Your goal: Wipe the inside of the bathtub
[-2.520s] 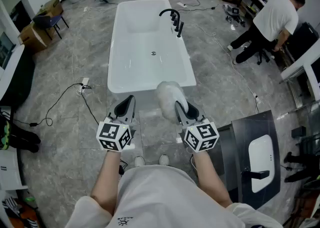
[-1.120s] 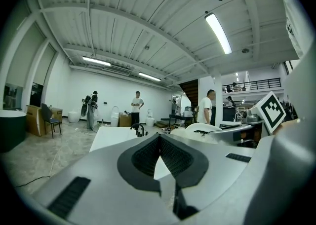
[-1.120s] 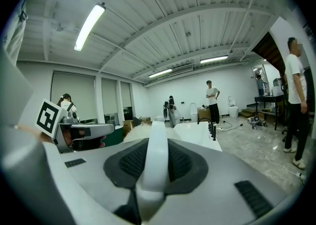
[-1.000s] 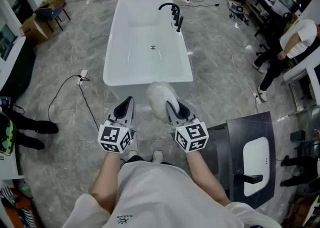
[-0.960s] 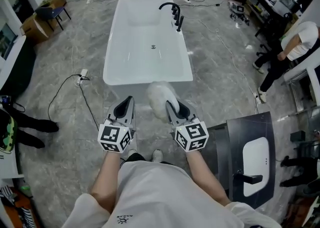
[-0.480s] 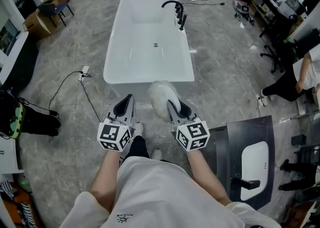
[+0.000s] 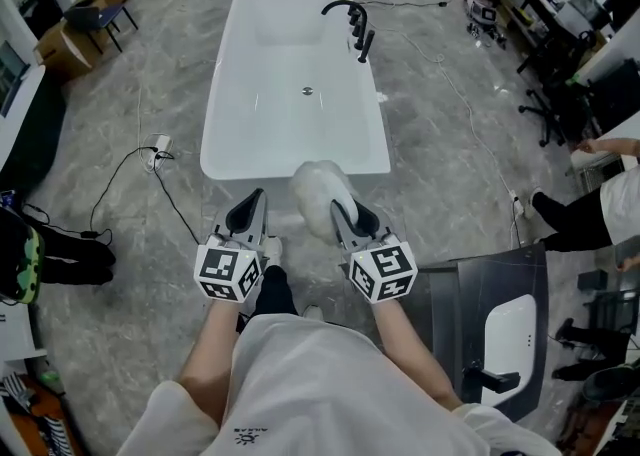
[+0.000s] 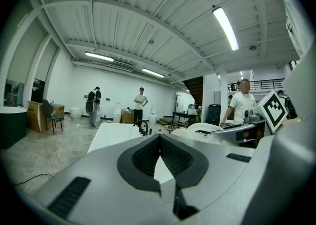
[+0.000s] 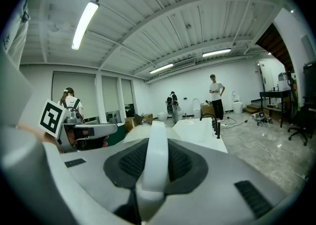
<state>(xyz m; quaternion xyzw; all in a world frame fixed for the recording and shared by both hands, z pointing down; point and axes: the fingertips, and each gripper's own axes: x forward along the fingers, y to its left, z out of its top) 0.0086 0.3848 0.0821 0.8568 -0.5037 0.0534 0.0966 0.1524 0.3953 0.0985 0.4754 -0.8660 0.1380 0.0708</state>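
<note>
The white bathtub (image 7: 240, 168) stands lengthwise ahead on the grey floor, with a black faucet (image 7: 351, 28) on its right rim and a drain (image 7: 307, 91) in the middle. My right gripper (image 7: 342, 212) is shut on the white handle (image 9: 155, 155) of a fluffy white duster (image 7: 318, 194), whose head hangs just short of the tub's near rim. My left gripper (image 7: 250, 210) is shut with nothing in it, beside the right one. In the left gripper view the tub (image 8: 112, 133) lies straight ahead.
A black cable and plug (image 7: 152, 156) lie on the floor left of the tub. A dark counter with a white basin (image 7: 506, 336) is at my right. A person (image 7: 600, 206) is at the right edge. Boxes and a chair (image 7: 82, 24) stand far left.
I have stepped closer to the tub's near end, both grippers keeping their pose. The person on the right has moved down and out toward the frame's right edge.
</note>
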